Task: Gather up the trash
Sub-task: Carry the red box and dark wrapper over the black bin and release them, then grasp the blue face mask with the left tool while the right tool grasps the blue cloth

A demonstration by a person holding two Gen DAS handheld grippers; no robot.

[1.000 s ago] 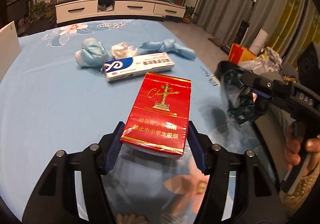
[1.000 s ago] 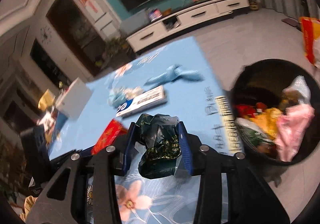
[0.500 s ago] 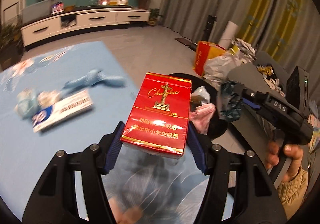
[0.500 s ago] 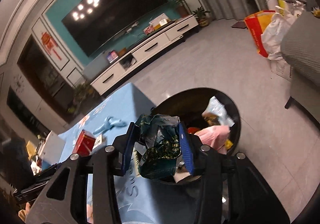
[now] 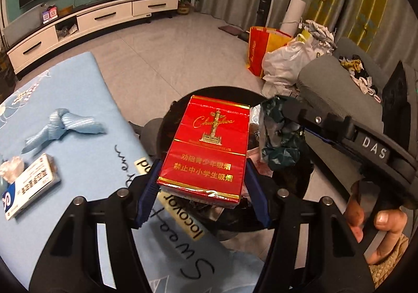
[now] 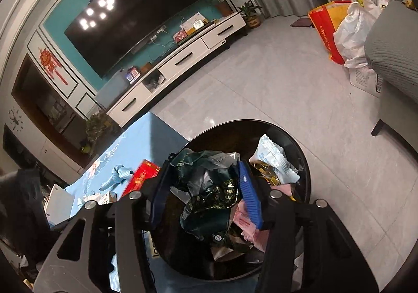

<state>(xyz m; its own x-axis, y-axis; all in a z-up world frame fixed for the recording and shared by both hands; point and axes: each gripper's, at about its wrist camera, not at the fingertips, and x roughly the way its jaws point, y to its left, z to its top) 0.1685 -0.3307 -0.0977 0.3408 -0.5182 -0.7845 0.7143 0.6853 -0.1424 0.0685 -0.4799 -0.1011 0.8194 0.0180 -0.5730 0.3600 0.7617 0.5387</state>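
My left gripper [image 5: 202, 191] is shut on a red cigarette pack [image 5: 209, 146] and holds it over the near edge of the black round trash bin [image 5: 180, 110]. My right gripper [image 6: 206, 196] is shut on a crumpled dark green wrapper [image 6: 209, 204] directly above the bin [image 6: 300, 152], which holds several wrappers. The right gripper with the wrapper [image 5: 279, 136] also shows in the left wrist view, to the right of the pack. The red pack [image 6: 141, 175] shows at the left in the right wrist view.
On the blue table cloth [image 5: 78, 99] lie a twisted blue wrapper [image 5: 62, 126], a white-blue box [image 5: 28, 186] and a crumpled clear wrapper [image 5: 11, 167]. A grey sofa [image 5: 339, 78], bags [image 5: 282, 58] and a TV cabinet [image 5: 91, 18] stand around the bin.
Both grippers have swung right from over the table to above the trash bin, each still holding its item. The right gripper's wrapper now hangs lower into the bin.
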